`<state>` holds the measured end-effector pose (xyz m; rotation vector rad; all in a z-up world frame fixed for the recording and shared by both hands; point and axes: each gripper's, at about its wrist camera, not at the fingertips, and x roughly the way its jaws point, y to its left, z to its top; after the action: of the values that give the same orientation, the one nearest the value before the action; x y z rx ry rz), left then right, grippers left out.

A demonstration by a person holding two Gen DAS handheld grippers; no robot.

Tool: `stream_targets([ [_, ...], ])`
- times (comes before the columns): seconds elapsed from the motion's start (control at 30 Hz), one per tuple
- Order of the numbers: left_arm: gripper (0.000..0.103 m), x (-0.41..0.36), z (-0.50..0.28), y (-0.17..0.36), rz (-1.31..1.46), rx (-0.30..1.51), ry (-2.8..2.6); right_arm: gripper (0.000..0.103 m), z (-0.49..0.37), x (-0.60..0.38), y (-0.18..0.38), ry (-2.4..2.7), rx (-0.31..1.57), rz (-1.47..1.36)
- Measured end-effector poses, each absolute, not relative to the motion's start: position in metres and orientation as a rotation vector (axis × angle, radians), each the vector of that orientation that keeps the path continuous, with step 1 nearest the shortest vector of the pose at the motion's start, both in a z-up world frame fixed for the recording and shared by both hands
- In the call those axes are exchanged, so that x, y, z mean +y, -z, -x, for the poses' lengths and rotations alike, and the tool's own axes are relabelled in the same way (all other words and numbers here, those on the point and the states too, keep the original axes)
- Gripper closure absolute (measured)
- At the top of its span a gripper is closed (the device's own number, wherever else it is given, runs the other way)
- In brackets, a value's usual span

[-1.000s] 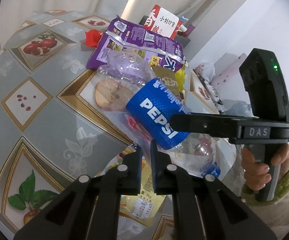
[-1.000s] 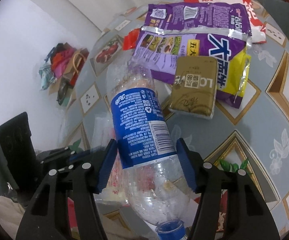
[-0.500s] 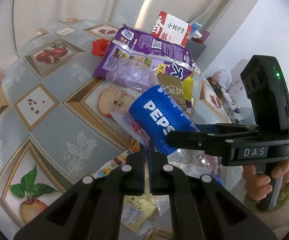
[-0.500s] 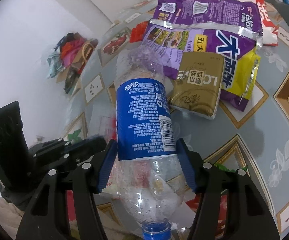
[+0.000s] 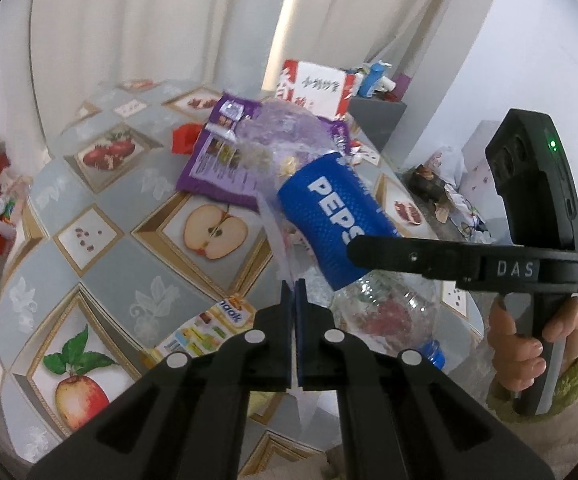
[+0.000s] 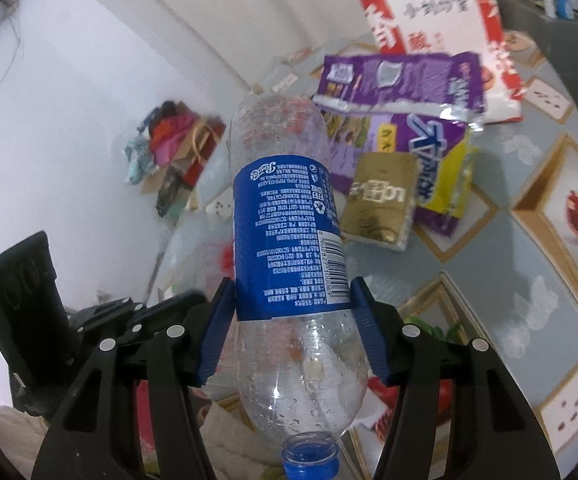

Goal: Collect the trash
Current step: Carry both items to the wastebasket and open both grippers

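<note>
Pepsi bottle [image 6: 289, 248] sits pinched in the right tool [image 6: 291, 320], blue pads against its label, cap end nearest the lens, lifted off the table [image 6: 529, 264]. Left tool [image 5: 293, 312] is pressed together on a thin clear plastic film [image 5: 277, 240]. Only the right view shows the gold packet [image 6: 381, 204] beside the purple snack bag [image 6: 405, 92]. Only the left shows the hand [image 5: 529, 344] on the grip and the red wrapper [image 5: 185, 140] farther back.

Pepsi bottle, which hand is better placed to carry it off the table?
Right. The right tool is clamped on the Pepsi bottle at its label, above the table. The left tool is shut on what looks like clear film.
</note>
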<state>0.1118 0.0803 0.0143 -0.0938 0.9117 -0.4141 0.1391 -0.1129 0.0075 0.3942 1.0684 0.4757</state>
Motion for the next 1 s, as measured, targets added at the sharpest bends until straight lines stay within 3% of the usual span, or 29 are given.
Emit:
stream_targets([
  [0.57,0.102,0.006,-0.088,-0.061,-0.02,0.795,0.569,0.048,-0.041,-0.222,-0.042,-0.164,0.854,-0.46],
  [1.0,0.102,-0.176,-0.114,-0.074,-0.157,0.818,0.911,0.048,0.056,-0.381,-0.008,0.276,0.765,-0.741],
])
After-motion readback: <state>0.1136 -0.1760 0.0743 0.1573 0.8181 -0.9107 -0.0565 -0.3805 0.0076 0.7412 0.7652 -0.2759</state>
